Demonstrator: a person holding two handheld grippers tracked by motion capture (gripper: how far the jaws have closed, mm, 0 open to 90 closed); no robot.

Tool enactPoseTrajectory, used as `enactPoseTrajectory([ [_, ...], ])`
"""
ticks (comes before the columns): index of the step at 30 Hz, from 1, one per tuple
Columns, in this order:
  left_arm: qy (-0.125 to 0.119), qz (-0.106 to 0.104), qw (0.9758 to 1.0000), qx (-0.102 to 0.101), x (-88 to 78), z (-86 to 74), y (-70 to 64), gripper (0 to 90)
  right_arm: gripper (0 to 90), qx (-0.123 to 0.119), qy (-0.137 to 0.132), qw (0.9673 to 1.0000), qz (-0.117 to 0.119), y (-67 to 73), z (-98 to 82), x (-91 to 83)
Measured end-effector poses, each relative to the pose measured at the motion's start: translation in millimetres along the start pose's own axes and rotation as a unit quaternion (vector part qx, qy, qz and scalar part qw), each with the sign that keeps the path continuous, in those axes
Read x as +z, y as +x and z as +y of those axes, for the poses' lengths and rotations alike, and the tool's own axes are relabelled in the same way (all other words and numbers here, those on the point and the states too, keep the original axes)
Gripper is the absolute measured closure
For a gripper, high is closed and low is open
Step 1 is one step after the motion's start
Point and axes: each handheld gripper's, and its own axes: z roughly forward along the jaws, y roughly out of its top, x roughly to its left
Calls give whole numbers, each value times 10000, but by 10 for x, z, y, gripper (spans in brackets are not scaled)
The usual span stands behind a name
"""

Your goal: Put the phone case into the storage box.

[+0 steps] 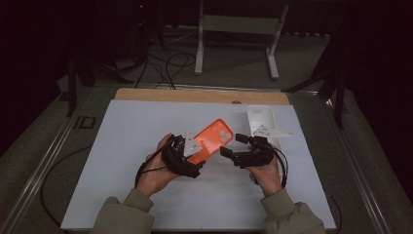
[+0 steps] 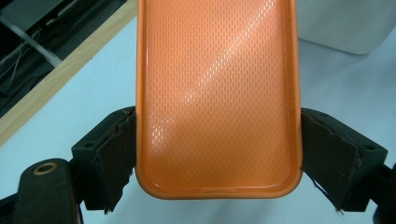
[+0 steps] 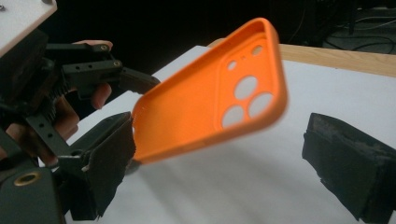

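My left gripper [image 1: 196,157] is shut on an orange phone case [image 1: 213,138], held above the white table top. In the left gripper view the case [image 2: 217,93] shows its dimpled inner side, and the black pads [image 2: 116,156] press on its two long edges near the rounded end. My right gripper [image 1: 233,145] is just right of the case, open. In the right gripper view the case [image 3: 210,107] is tilted, camera holes at its far end. It hangs over the gap of my right gripper [image 3: 229,172], close to the left pad [image 3: 109,158].
A white phone case [image 1: 260,121] lies at the back right of the white table sheet [image 1: 146,195]; a corner of this white case [image 2: 336,23] also appears in the left gripper view. A wooden edge [image 1: 195,95] runs along the table's far side. Cables and a stand lie on the floor beyond.
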Motion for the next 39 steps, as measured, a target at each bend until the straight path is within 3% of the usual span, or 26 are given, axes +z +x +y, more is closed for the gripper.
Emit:
enactPoseTrajectory([
  [7,-20,-22,10000,47,10,9,-41,168,88,27,14,9999,96,32,14,83],
  [17,-103,-31,9999,105,-10,47,-112,168,91,263,75,9992,303,34,-14,194],
  [22,-156,-45,9997,162,-27,96,-149,168,138,344,129,9987,353,49,-26,234],
  [29,-188,-49,9997,169,-25,121,-171,168,356,531,297,9977,288,75,-36,263],
  [30,-188,-49,9997,169,-25,121,-171,167,356,531,297,9977,288,75,-36,263],
  [31,-174,-47,9997,173,-23,119,-170,167,478,616,397,9968,315,78,-37,266],
  [36,-162,-69,9997,171,0,112,-180,167,601,912,366,9940,475,61,-38,265],
  [37,-157,-88,9997,191,10,113,-195,167,661,1069,367,9919,573,55,-40,274],
  [39,-148,-103,9996,223,24,116,-213,167,731,1083,411,9915,593,66,-44,288],
])
